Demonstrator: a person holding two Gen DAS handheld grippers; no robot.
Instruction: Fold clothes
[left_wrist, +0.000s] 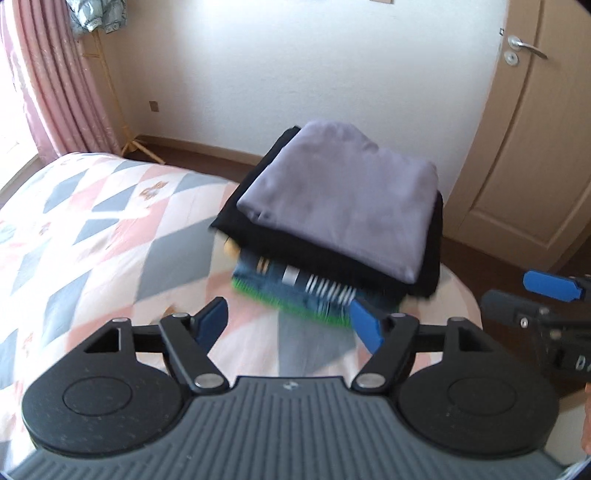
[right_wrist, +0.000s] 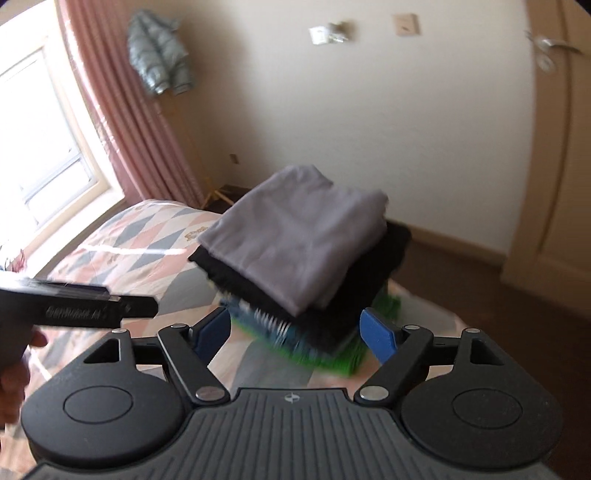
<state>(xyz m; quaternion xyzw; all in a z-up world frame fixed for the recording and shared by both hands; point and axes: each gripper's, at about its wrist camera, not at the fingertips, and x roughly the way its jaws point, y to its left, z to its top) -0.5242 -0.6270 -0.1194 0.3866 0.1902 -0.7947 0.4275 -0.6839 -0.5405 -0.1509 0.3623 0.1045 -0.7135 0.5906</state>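
Item 1: stack of folded clothes (left_wrist: 332, 229), at the foot corner of the bed. From the top I count a lavender-grey folded knit garment (left_wrist: 340, 206), a black folded garment (left_wrist: 424, 266) under it, then a blue piece with white and yellow stripes (left_wrist: 295, 280), and a bright green fabric layer (left_wrist: 288, 306) at the bottom. The edges line up roughly, so I judge the pile is kept at the corner to leave the rest of the bed free. Both views are motion-blurred, so finer detail escapes me.

Item 2: bed with a quilted cover in pink, grey and white diamonds (left_wrist: 92, 229). No loose garment shows on the part I can see.

Item 3: my left gripper (left_wrist: 291, 323), blue-padded fingers spread wide, nothing between them, poised just short of the stack's near edge.

Item 4: my right gripper (right_wrist: 299, 328), equally wide apart and holding nothing, its fingers flanking the stack's lower layers; whether they touch I cannot tell.

Judgement: the clothes in view already lie folded. This fits either a finished pile just let go, or one about to be squared or lifted.
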